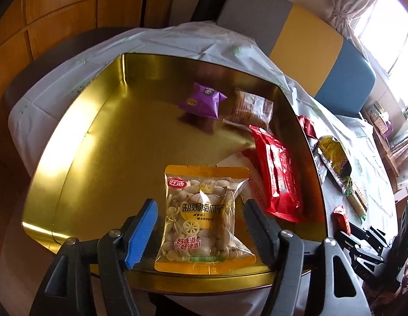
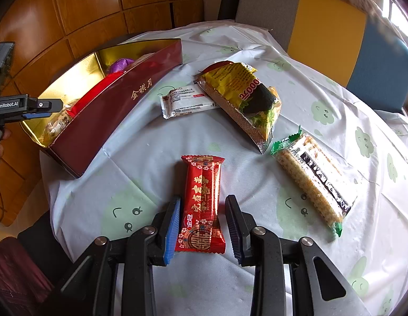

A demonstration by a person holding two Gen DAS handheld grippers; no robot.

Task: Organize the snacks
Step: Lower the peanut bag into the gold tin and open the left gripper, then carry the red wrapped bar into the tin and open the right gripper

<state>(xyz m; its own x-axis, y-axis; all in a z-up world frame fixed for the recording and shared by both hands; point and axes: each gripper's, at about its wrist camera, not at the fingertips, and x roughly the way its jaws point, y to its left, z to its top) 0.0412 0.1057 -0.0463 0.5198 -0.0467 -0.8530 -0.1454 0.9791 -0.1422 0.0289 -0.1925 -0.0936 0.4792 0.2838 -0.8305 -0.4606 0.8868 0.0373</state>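
A gold-lined box (image 1: 98,131), dark red outside (image 2: 109,121), stands on the table. Inside lie a purple packet (image 1: 202,100), a brown clear packet (image 1: 250,109), a red packet (image 1: 277,176) and an orange pumpkin-seed packet (image 1: 204,218). My left gripper (image 1: 201,226) is open, its fingers either side of the seed packet, which lies on the box floor. My right gripper (image 2: 202,223) is open around a small red packet (image 2: 201,205) lying on the tablecloth; the fingers stand slightly apart from it.
On the cloth lie a white bar packet (image 2: 188,101), a yellow and black bag (image 2: 246,100) and a long rice-cracker packet (image 2: 312,176). The left gripper shows at the box's left end (image 2: 32,108). A grey, yellow and blue bench (image 2: 335,34) stands behind the table.
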